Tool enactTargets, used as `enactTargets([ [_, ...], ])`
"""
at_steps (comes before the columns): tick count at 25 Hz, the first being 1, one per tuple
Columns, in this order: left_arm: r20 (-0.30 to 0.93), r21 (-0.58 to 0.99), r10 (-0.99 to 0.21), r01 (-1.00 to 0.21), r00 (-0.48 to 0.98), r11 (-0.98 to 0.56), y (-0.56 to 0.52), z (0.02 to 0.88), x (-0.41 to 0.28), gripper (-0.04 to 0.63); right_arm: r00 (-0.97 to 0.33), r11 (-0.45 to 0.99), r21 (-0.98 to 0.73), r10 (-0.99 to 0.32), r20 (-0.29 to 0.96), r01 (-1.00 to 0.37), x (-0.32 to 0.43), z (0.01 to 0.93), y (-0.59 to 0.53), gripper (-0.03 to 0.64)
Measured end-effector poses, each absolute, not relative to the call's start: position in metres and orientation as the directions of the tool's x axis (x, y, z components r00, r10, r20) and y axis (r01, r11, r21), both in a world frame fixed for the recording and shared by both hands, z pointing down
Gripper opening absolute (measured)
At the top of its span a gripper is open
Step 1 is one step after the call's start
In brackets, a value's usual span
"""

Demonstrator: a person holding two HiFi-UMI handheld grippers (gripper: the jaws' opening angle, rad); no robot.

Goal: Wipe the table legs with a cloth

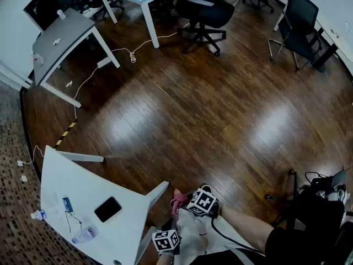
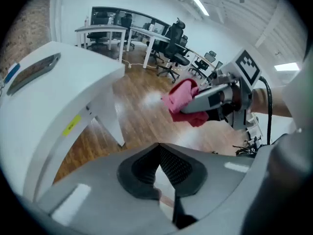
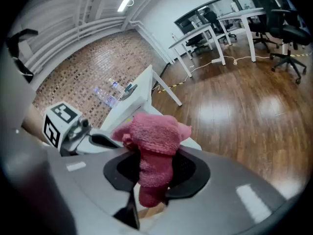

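In the head view the white table (image 1: 83,186) stands at the lower left, with a slanted white leg (image 1: 158,194) facing me. My right gripper (image 1: 182,204) is shut on a bunched pink cloth (image 1: 176,199) just right of that leg. In the right gripper view the cloth (image 3: 155,133) fills the gap between the jaws and bulges over them. My left gripper (image 2: 157,148) has its jaw tips together with nothing between them; it hangs beside the table leg (image 2: 110,119). The left gripper view also shows the cloth (image 2: 182,98) ahead, off the floor.
On the tabletop lie a black phone (image 1: 107,208), a water bottle (image 1: 38,215) and a clear plastic bottle (image 1: 83,235). Other white desks (image 1: 60,40) and office chairs (image 1: 201,12) stand farther off on the wooden floor. A cable (image 1: 132,51) trails there. Black gear (image 1: 320,203) sits at right.
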State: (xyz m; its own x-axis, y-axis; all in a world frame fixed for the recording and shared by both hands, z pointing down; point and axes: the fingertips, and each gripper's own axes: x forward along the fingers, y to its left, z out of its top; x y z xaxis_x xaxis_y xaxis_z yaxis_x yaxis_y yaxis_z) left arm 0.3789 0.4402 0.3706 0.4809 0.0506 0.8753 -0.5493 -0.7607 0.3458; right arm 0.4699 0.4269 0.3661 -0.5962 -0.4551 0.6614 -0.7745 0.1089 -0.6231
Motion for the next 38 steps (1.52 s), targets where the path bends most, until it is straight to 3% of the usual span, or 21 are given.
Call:
enactTargets([
  [4, 0.864, 0.354, 0.077, -0.493, 0.497, -0.795, 0.443, 0.325, 0.41, -0.002, -0.573, 0.069, -0.604, -0.415, 0.707, -0.794, 0.502, 0.332, 0.475, 0.11],
  [11, 0.781, 0.453, 0.11, -0.437, 0.615, -0.777, 0.425, 0.279, 0.479, -0.002, -0.469, -0.036, -0.582, -0.554, 0.688, -0.812, 0.581, 0.264, 0.487, 0.11],
  [17, 0.785, 0.429, 0.094, -0.427, 0.613, -0.796, 0.411, 0.278, 0.513, -0.002, -0.408, -0.061, -0.539, -0.584, 0.702, -0.84, 0.633, 0.249, 0.48, 0.11],
  [27, 0.759, 0.52, 0.066, -0.544, 0.647, -0.658, 0.323, 0.284, 0.642, -0.002, -0.44, 0.104, -0.445, -0.453, 0.775, -0.89, 0.749, 0.249, 0.368, 0.11],
  [38, 0.774, 0.525, 0.032, -0.613, 0.632, -0.59, 0.199, 0.261, 0.752, -0.002, -0.42, 0.031, -0.446, -0.402, 0.814, -0.894, 0.88, 0.244, 0.239, 0.11],
])
